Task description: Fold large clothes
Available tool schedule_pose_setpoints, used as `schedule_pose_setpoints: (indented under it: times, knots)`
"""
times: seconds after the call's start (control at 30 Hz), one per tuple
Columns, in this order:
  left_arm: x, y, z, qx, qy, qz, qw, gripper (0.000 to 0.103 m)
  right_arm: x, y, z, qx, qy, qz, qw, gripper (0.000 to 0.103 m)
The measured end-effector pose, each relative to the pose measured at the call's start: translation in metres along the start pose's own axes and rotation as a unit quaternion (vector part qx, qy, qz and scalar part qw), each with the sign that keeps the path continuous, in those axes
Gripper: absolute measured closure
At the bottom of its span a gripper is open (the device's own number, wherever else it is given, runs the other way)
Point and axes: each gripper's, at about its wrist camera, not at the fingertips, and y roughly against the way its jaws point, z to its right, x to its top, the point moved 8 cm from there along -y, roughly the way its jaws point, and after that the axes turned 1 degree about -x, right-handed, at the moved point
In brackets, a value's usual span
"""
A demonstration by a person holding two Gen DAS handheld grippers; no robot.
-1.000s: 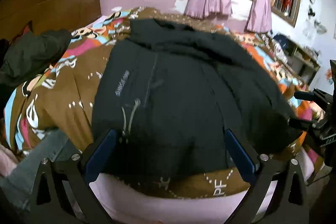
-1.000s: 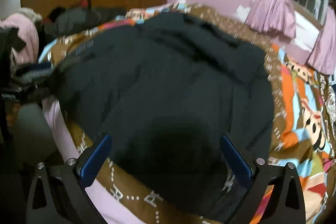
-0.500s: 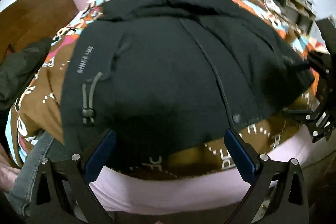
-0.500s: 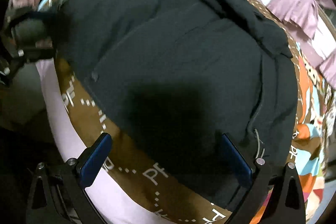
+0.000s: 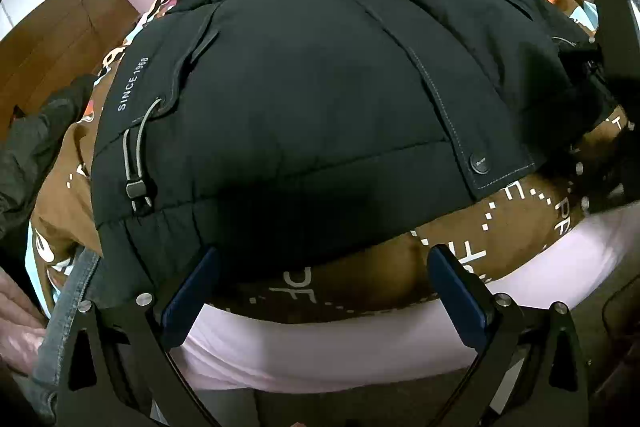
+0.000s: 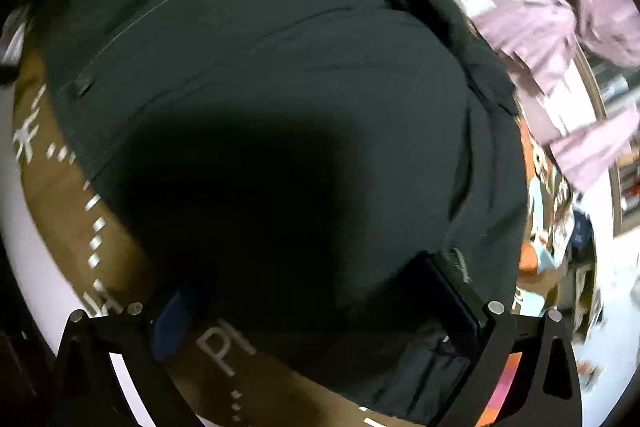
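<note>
Left claw (image 5: 320, 269) spread wide at bed edge, blue pads straddling hem of black padded jacket (image 5: 320, 87), gripping nothing. Right claw (image 6: 316, 291) also agape, jacket's hem corner lying between its fingers, contact unclear. Jacket spread front-up on brown patterned quilt (image 5: 540, 203) over pink sheet (image 5: 360, 343), filling both views. Beyond: wooden headboard (image 5: 52, 43), pink curtains (image 6: 560, 39).

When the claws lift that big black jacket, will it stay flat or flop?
Probably flop: the jacket is puffy and quilted, so it likely sags between the left claw and right claw. It looks bulky, perhaps light for its size. The smooth shell may slip.
</note>
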Motion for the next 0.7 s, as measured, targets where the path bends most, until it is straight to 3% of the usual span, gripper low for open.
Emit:
schedule_pose_setpoints:
  times: [0.17, 0.33, 0.4, 0.6, 0.7]
  knots:
    - [0.006, 0.01, 0.001, -0.004, -0.004, 0.03, 0.9995, 0.002, 0.016, 0.016, 0.032, 0.045, -0.095, 0.022, 0.994, 0.0]
    - [0.016, 0.026, 0.003, 0.005, -0.019, 0.077, 0.9968, 0.002, 0.04, 0.033, 0.071, 0.119, -0.209, 0.05, 0.969, 0.001]
    - [0.013, 0.023, 0.007, 0.019, -0.038, 0.073, 0.9964, 0.002, 0.048, 0.04, 0.08, 0.137, -0.236, 0.059, 0.96, 0.002]
    - [0.012, 0.019, 0.013, 0.076, -0.1, 0.092, 0.9878, 0.002, 0.069, 0.058, 0.089, 0.155, -0.257, 0.079, 0.951, 0.003]
    - [0.013, 0.024, -0.001, 0.14, -0.105, 0.119, 0.9773, 0.005, 0.066, 0.066, 0.092, 0.161, -0.269, 0.087, 0.946, 0.003]
